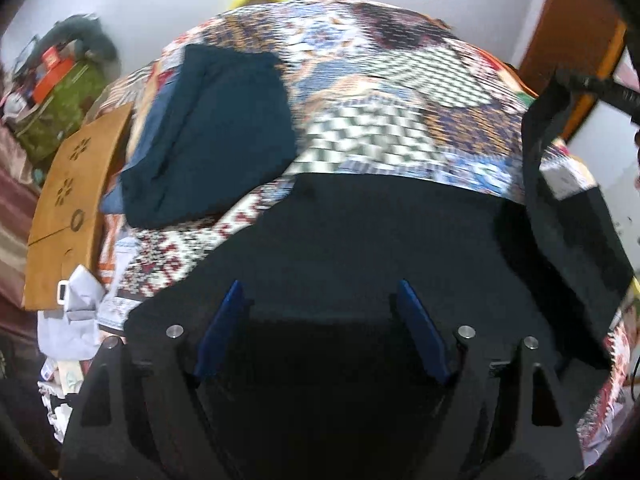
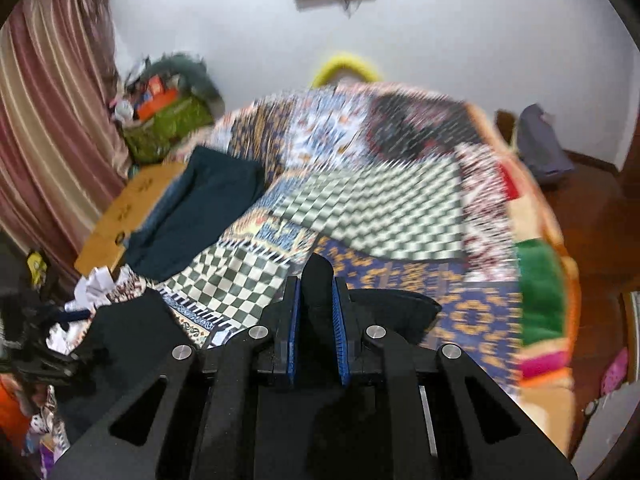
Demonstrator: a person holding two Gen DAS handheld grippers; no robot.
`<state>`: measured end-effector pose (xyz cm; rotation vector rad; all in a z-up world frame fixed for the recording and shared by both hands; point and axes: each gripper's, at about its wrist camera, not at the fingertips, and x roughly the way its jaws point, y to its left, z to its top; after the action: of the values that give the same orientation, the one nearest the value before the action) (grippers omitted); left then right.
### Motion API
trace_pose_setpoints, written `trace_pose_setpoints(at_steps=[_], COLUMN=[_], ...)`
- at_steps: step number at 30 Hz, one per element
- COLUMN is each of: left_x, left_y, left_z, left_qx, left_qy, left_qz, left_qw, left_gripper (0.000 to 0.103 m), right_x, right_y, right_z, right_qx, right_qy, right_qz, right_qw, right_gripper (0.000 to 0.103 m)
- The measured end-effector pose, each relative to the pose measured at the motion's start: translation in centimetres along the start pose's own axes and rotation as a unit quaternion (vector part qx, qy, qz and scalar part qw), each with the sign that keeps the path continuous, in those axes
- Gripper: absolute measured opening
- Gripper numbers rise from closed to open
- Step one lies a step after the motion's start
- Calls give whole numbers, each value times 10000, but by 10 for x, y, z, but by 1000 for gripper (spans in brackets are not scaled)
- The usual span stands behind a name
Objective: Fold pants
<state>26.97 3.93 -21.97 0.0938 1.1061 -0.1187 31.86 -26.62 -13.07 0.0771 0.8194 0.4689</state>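
Patchwork bedspread [image 2: 380,200] covers the work surface. I find the black pants [image 1: 360,240] spread below the left gripper [image 1: 320,320], whose jaws stand wide and empty. The right gripper [image 2: 316,320] is clamped on a fold of them at 12 o'clock. Folding looks barely begun; a folded dark garment [image 1: 212,132] lies at 10 o'clock.

No legible text, labels, brands or numbers in either view; motion blur smears everything
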Motion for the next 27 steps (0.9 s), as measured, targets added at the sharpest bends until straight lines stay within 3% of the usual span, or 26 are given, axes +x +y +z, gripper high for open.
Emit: trace_pose_setpoints(at_steps=[6, 11, 17, 27], left_x=[1, 1, 3, 0], left_y=[-60, -108, -135, -159], left_z=[-8, -20, -25, -35], left_qx=[430, 906, 924, 1082], left_qy=[181, 140, 250, 126], left_qz=[-234, -196, -506, -478], left_qw=[9986, 9956, 9941, 9929], left_gripper=[82, 85, 85, 86], right_x=[-70, -112, -114, -102], right_y=[-26, -34, -48, -86], right_z=[-1, -24, -77, -179], right_qx=[240, 194, 251, 1037], right_qy=[-535, -700, -353, 424], right_qz=[-150, -232, -453, -609], right_qw=[9982, 9971, 9980, 9918], right_gripper=[14, 13, 13, 14])
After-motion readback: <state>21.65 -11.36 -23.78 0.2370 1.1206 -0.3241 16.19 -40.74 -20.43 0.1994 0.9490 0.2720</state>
